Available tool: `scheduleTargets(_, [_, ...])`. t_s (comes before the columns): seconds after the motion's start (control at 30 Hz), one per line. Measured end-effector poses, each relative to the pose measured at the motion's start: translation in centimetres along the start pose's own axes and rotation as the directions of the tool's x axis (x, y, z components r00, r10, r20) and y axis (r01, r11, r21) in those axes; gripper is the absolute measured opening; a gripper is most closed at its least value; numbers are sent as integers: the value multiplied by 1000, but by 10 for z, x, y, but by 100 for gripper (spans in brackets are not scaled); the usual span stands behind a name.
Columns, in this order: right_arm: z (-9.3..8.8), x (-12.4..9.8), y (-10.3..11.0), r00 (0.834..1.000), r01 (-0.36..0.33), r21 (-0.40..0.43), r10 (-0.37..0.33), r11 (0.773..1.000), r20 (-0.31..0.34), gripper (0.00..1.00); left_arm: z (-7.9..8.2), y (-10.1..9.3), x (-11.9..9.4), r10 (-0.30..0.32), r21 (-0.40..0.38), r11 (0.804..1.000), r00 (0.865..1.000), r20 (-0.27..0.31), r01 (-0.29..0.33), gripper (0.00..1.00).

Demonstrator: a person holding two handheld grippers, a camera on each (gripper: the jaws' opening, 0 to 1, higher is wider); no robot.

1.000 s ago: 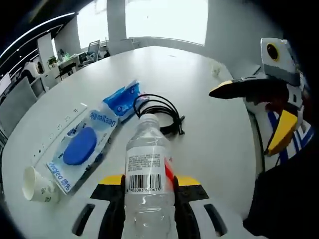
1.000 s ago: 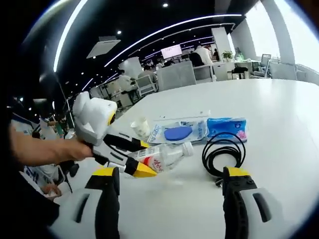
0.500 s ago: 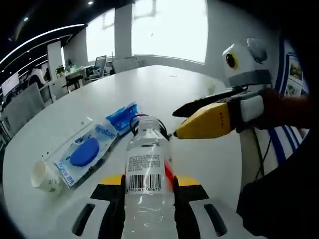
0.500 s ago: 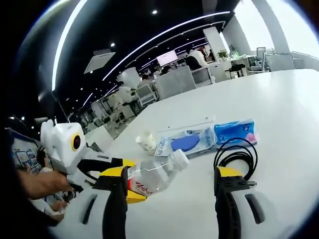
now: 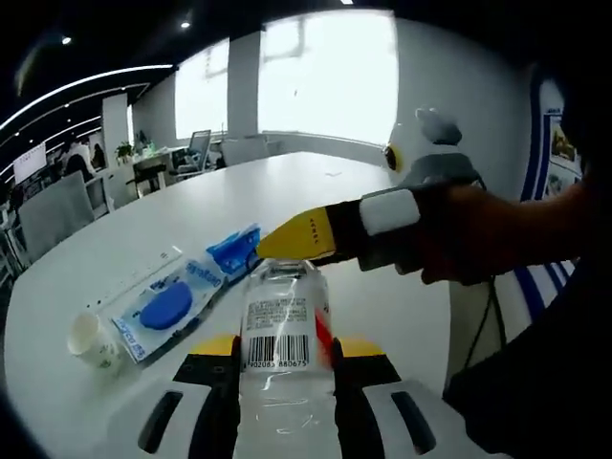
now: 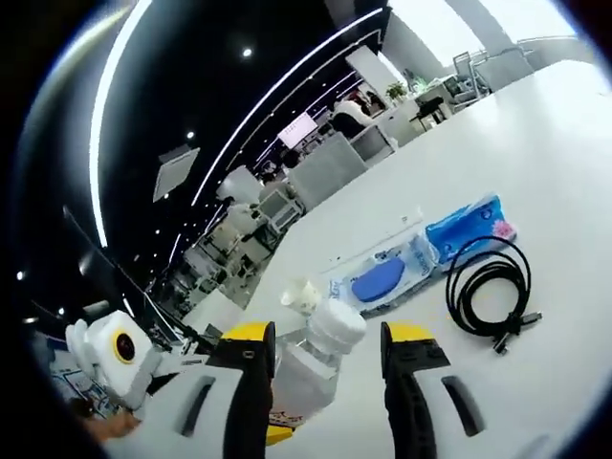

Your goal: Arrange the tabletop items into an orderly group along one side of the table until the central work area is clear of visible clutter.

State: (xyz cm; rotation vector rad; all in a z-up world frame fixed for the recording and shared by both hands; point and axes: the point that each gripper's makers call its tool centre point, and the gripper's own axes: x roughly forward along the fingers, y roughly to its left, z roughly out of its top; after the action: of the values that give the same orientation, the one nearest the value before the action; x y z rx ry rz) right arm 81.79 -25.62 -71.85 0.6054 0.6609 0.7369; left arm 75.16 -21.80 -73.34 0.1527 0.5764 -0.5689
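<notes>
Here the clear plastic bottle (image 5: 285,354) is clamped between the left gripper's (image 5: 285,359) yellow-tipped jaws, its white label showing a barcode with digits too small to read. The right gripper (image 6: 320,335) has its jaws on either side of the bottle's white cap (image 6: 335,323), narrowly parted; whether they touch it I cannot tell. On the glossy white table (image 6: 564,143) lie a blue-lidded wipes pack (image 5: 164,306) with blurred print, a blue tissue packet (image 6: 466,228), a coiled black cable (image 6: 490,282), a paper cup (image 5: 93,340) and a white power strip (image 5: 134,274). Behind are office desks, ceiling light strips and bright windows.
</notes>
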Motion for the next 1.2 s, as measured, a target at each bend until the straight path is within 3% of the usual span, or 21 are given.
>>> scheduleTargets(0.1, [-1, 1, 4, 1000, -22, 17, 22, 1000, 5, 31, -1, -3, -2, -8, 1, 1000, 1000, 9, 8, 34])
scheduleTargets(0.53, [-10, -7, 13, 1000, -28, 76, 28, 997, -3, 20, -21, -7, -3, -42, -10, 999, 999, -14, 42, 36])
scheduleTargets(0.57, [-11, -8, 14, 1000, -17, 8, 17, 1000, -11, 20, -25, -8, -1, -51, -17, 999, 998, -27, 50, 36])
scheduleTargets(0.73, [-11, -10, 23, 1000, -16, -75, 15, 997, -11, 19, -33, -9, 3, -53, -8, 999, 998, -35, 53, 36])
scheduleTargets(0.97, [-14, -7, 37, 1000, -19, -250, 13, 968, -25, 18, -39, -8, 8, -66, -30, 997, 996, -53, 65, 36])
scheduleTargets(1.07, [-14, -4, 45, 999, -34, -338, 22, 940, -38, 18, -42, -4, 11, -63, -33, 998, 996, -62, 61, 36])
scheduleTargets(1.2, [-20, -4, 63, 997, -64, -458, 37, 887, -67, 18, -44, 1, 15, -62, -39, 997, 996, -70, 59, 36])
